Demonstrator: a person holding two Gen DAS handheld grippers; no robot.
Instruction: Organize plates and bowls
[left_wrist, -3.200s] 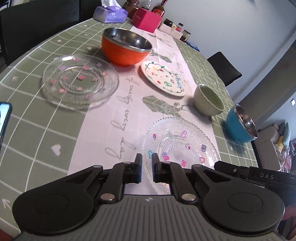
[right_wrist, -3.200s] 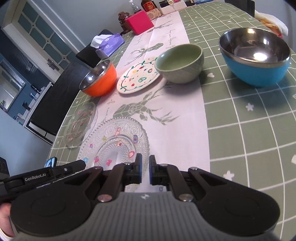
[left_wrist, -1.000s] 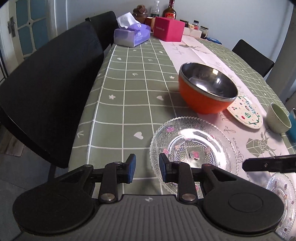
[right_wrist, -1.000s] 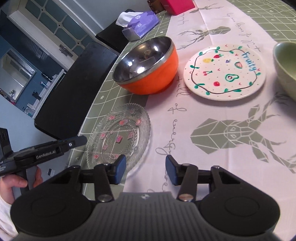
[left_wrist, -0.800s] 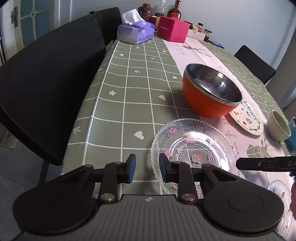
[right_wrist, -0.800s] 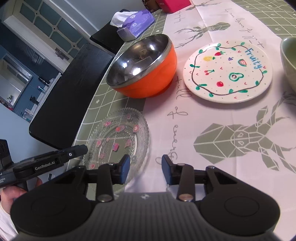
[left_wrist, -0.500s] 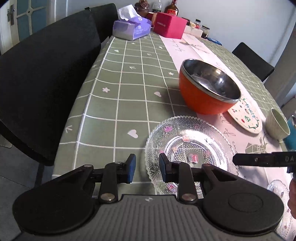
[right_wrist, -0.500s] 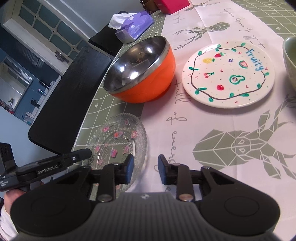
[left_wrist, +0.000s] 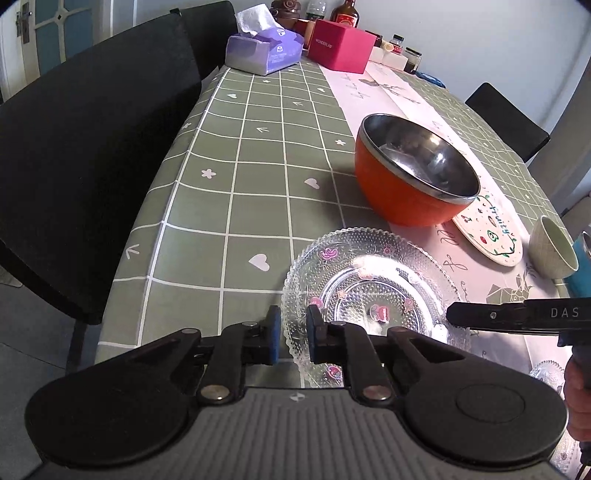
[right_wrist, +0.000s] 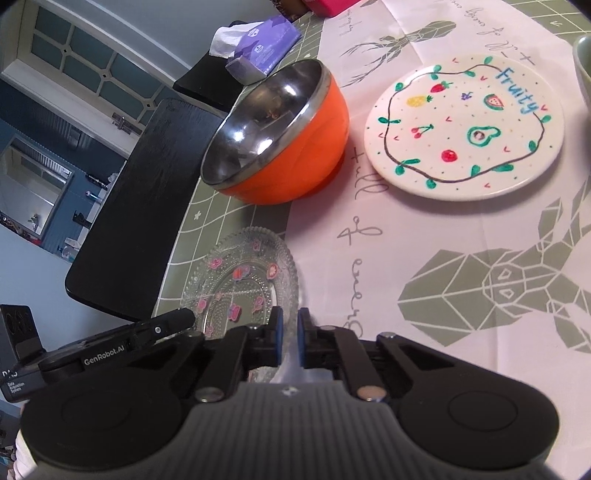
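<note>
where left view adds green bowl (left_wrist: 552, 253), right view crops it

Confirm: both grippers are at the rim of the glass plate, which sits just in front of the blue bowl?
Not quite. The bowl behind the glass plate is the orange bowl, as the left wrist view shows. The left gripper and right gripper do both sit at its rim.

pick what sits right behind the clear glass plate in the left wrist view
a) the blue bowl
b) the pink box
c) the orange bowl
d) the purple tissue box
c: the orange bowl stands just past the far rim of the clear glass plate, while the tissue box and pink box sit at the far end of the table.
</note>
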